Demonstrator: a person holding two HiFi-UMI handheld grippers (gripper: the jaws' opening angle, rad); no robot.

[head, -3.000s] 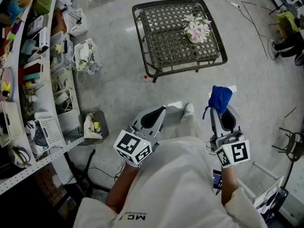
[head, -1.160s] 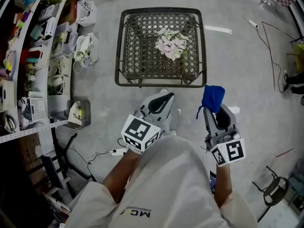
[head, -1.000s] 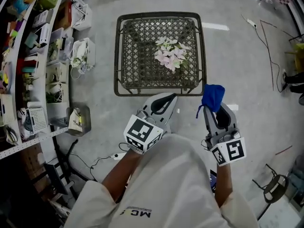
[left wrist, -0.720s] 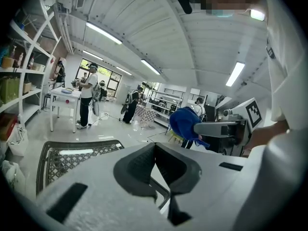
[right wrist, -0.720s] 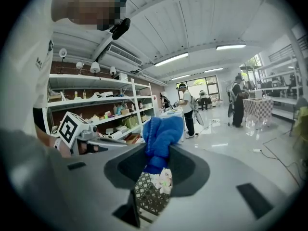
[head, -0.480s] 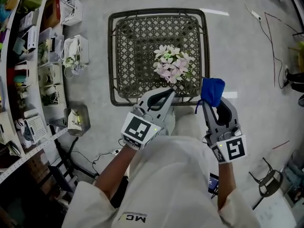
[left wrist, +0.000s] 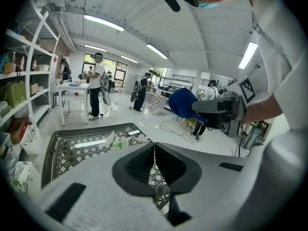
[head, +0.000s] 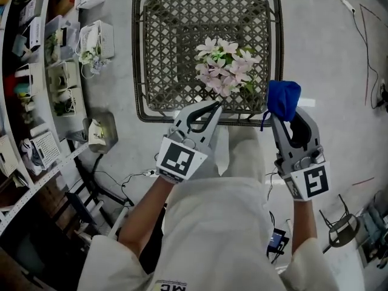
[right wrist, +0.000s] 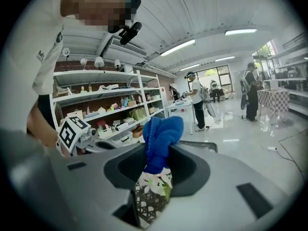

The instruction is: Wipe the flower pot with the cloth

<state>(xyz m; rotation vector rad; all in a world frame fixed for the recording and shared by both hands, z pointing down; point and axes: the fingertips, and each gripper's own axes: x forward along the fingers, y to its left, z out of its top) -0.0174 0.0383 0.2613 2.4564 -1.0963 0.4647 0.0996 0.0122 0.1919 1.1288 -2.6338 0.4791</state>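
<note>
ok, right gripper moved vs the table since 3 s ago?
Yes. The right gripper, holding the blue cloth, came up to the table: a gap lay between them before, now cloth overlaps its near rim.

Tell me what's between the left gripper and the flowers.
Only the bare lattice top of the table. In the head view, a short stretch of it separates the left gripper from the flowers.

Tally, head view
- lattice table (head: 170, 41): 1
- flower pot (head: 224, 65): 1, only its blooms show
- cloth (head: 284, 99), blue: 1
- grippers: 2, namely left gripper (head: 215, 105) and right gripper (head: 285, 116)
- marker cubes (head: 180, 160): 2, one per gripper
- shelving unit (head: 36, 102): 1
- people (left wrist: 98, 83) in the background of the gripper views: several, too small for an exact count
</note>
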